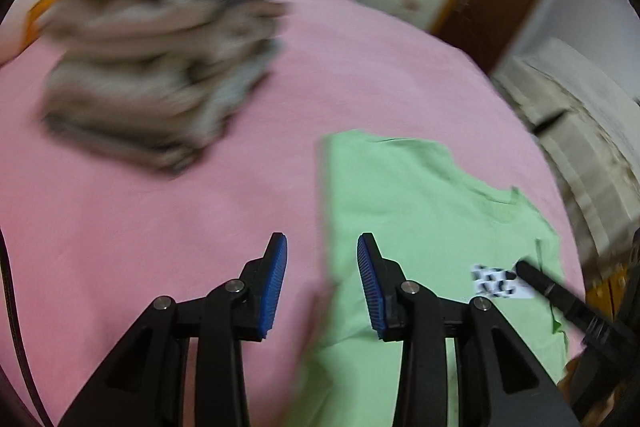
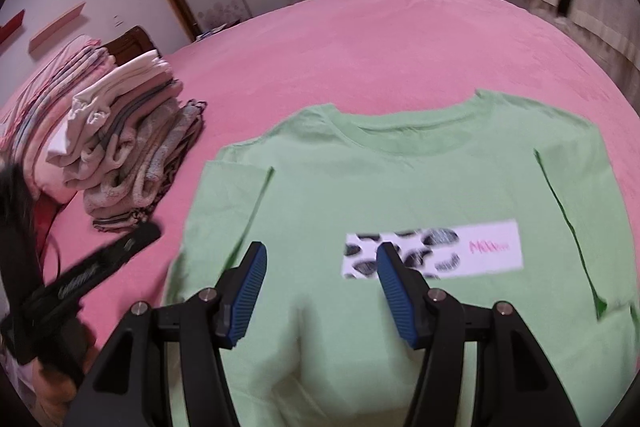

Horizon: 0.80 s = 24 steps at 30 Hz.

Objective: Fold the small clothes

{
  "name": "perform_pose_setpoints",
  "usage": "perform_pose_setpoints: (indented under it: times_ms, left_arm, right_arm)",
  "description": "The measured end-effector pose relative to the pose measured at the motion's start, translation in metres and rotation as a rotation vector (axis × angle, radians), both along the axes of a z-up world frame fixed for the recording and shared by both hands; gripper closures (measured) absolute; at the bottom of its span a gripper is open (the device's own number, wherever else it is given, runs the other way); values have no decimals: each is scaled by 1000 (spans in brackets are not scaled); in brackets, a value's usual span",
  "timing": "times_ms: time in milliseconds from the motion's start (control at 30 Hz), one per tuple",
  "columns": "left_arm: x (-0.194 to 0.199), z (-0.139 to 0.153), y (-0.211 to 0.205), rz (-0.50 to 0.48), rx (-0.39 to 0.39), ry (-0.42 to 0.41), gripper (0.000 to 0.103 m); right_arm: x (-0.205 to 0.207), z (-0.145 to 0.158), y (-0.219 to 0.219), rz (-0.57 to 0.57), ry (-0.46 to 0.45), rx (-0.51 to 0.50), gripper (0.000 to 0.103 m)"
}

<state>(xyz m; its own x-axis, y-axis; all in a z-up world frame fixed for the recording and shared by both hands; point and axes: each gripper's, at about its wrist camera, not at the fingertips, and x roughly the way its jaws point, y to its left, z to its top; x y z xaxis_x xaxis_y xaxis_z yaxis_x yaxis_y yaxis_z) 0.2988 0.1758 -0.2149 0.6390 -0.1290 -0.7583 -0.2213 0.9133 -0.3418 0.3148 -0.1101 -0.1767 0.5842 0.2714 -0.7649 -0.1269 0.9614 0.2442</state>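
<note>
A green T-shirt (image 2: 400, 187) lies flat on the pink bed (image 2: 360, 39), folded clothes stack (image 2: 124, 147) at left, both left tongs (image 1: 322, 283) and right tongs (image 2: 320, 291) apart, empty.

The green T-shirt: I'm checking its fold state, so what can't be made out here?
- Green T-shirt hem: right wrist view, cut off behind the right tool.
- Its right half: left wrist view, cut by the frame edge.
- Print lettering: blurred.
- Folded pile: left wrist view, motion-blurred.
</note>
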Motion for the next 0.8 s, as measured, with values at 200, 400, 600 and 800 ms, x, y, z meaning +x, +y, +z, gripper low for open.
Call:
perform_pose_setpoints:
  times_ms: [200,400,600,800]
  left_arm:
    - [-27,-24,17,9,-63,95,68]
    - [-30,-36,-2,-87,-80,86,68]
    - [-26,-41,-15,-120,-4,119,70]
    - [-28,-45,-11,-94,-46,131,70]
  right_arm:
    - [16,-4,16,64,63,69,50]
    - [4,-24,43,143,144,140,51]
    - [-2,-55,69,200,245,197,68]
    - [2,-68,83,239,269,219,98]
